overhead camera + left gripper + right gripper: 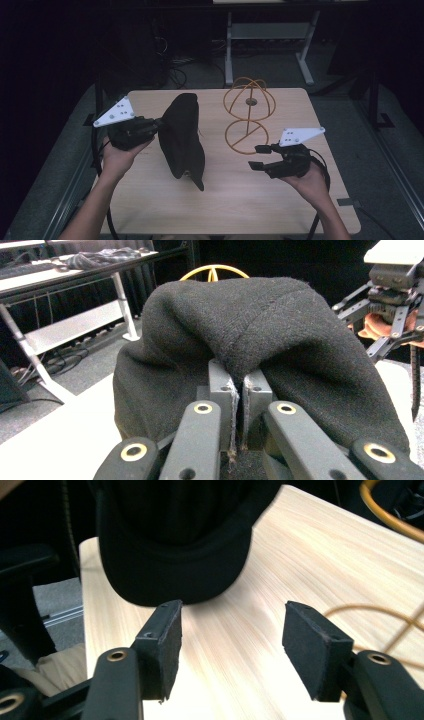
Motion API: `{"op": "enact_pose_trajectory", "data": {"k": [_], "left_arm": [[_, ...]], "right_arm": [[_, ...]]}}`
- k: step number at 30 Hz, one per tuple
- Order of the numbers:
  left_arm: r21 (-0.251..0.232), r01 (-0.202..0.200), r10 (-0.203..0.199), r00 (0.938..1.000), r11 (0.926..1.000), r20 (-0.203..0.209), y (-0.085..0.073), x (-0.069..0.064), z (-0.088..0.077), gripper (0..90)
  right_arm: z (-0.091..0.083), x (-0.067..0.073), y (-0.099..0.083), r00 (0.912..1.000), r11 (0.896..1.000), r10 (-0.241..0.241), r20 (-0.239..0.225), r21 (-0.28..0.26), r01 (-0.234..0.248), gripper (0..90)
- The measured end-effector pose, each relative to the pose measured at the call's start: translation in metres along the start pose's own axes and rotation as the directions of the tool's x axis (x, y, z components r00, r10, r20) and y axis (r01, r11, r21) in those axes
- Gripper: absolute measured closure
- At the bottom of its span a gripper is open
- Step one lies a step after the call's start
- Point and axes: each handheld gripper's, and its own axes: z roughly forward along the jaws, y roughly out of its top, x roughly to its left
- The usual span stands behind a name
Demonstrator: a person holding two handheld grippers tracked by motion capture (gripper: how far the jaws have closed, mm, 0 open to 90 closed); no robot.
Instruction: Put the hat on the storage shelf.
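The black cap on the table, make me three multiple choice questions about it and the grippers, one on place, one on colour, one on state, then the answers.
1. Where does the wire stand sit relative to the black cap in the high view?
A. To its right
B. To its left
C. Under it

2. What colour is the wire stand?
A. Blue
B. Orange-yellow
C. White

3. How does the right gripper stand?
A. Clamped on the cap
C. Clamped on the stand
B. Open, with nothing between its jaws

Answers: 1 A, the stand rises to the right of the cap. 2 B, its hoops show orange-yellow. 3 B, only bare table shows between the pads, while the left gripper pinches the cap.
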Motion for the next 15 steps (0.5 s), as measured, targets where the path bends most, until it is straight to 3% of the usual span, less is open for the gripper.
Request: {"op": "enact_pose_trajectory", "data": {"k": [6,15], "left_arm": [[0.026,-0.014,0.014,0.9999,0.9996,0.002,0.010,0.003,0.005,86.8],[0.017,-0.007,0.007,0.9999,0.9998,0.013,0.022,0.011,0.009,86.8]], "right_arm": [[-0.007,-0.010,-0.022,0.9982,0.999,0.054,0.028,-0.001,-0.054,36.7],[-0.015,-0.019,-0.040,0.9932,0.995,0.098,0.063,-0.015,-0.097,31.9]]}}
